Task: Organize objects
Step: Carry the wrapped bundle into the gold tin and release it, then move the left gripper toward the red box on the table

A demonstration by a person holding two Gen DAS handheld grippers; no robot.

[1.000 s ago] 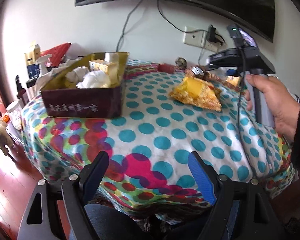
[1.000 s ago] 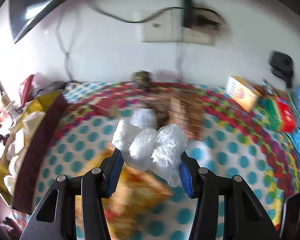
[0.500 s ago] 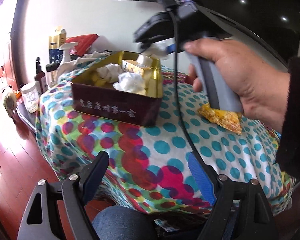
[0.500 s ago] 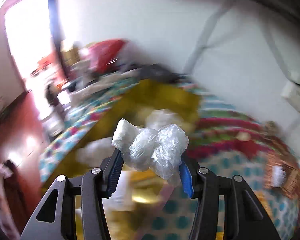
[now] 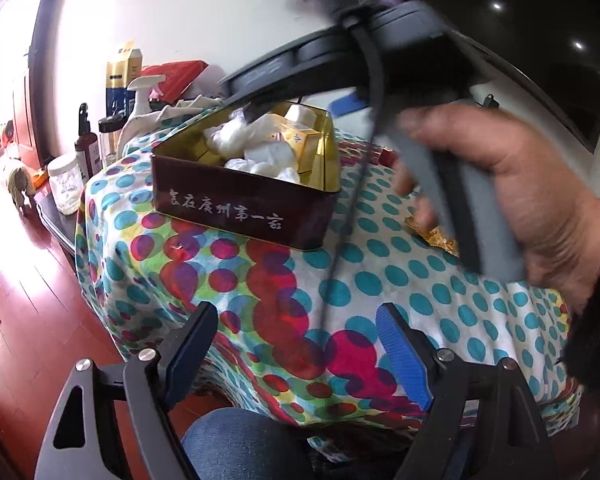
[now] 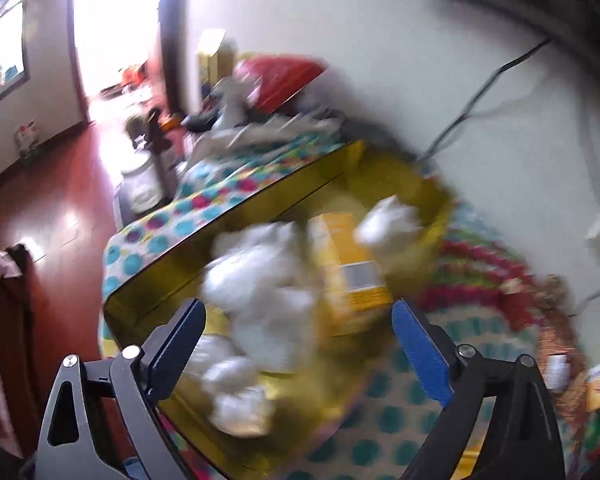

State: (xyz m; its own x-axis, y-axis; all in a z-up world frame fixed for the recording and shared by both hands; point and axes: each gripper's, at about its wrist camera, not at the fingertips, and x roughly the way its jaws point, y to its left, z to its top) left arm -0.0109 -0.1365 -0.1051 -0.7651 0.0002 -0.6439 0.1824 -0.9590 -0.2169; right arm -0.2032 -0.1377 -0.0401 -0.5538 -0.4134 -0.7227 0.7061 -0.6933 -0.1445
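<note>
A dark red tin box (image 5: pixel 244 204) with a gold inside stands on the polka-dot tablecloth (image 5: pixel 380 280). It holds white crumpled plastic bags (image 5: pixel 256 148) and a yellow carton (image 5: pixel 300 136). In the right wrist view the box (image 6: pixel 332 184) lies just below my right gripper (image 6: pixel 300 340), which is open and empty over the white bags (image 6: pixel 260 280) and yellow carton (image 6: pixel 348 272). My left gripper (image 5: pixel 296 344) is open and empty, low at the table's near edge. The right gripper's body (image 5: pixel 364 52) reaches over the box in the left wrist view.
Bottles, a jar (image 5: pixel 64 184) and a spray bottle (image 5: pixel 140 100) stand left of the box. A yellow snack packet (image 5: pixel 436 236) lies right of it, partly behind the hand. A red bag (image 6: pixel 284 76) sits at the back. Red wooden floor (image 5: pixel 20 300) lies to the left.
My right gripper swung left over the tin box and opened; the white plastic bag it held is out of its fingers. The left gripper turned slightly left.
</note>
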